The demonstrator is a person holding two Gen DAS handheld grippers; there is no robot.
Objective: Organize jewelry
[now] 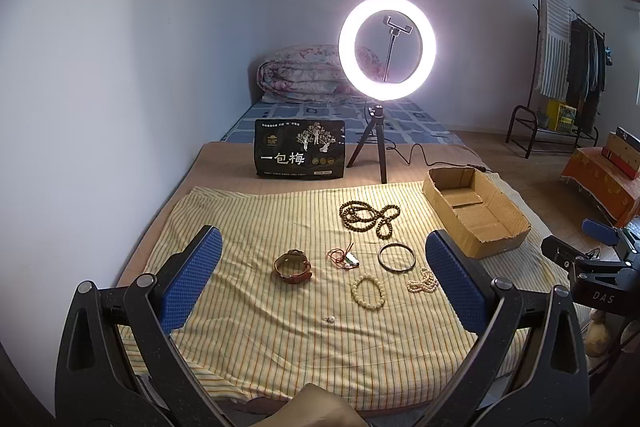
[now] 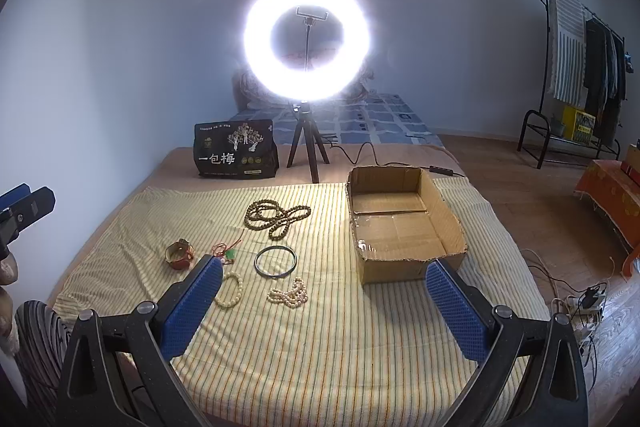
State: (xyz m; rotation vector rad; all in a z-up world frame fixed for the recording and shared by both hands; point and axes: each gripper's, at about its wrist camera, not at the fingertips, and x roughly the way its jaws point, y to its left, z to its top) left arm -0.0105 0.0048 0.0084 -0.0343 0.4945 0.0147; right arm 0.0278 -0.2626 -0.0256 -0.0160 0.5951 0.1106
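— Why are we holding both grippers wide open, gripping nothing?
— We judge nothing is picked yet. The jewelry lies ahead of our left gripper (image 1: 320, 279) on the striped cloth (image 1: 248, 227); the empty box (image 2: 404, 223) waits beyond our right gripper (image 2: 324, 303).

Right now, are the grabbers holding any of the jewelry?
No. Left gripper and right gripper are both open and hold nothing; all the jewelry lies on the striped cloth, and the cardboard box is empty.
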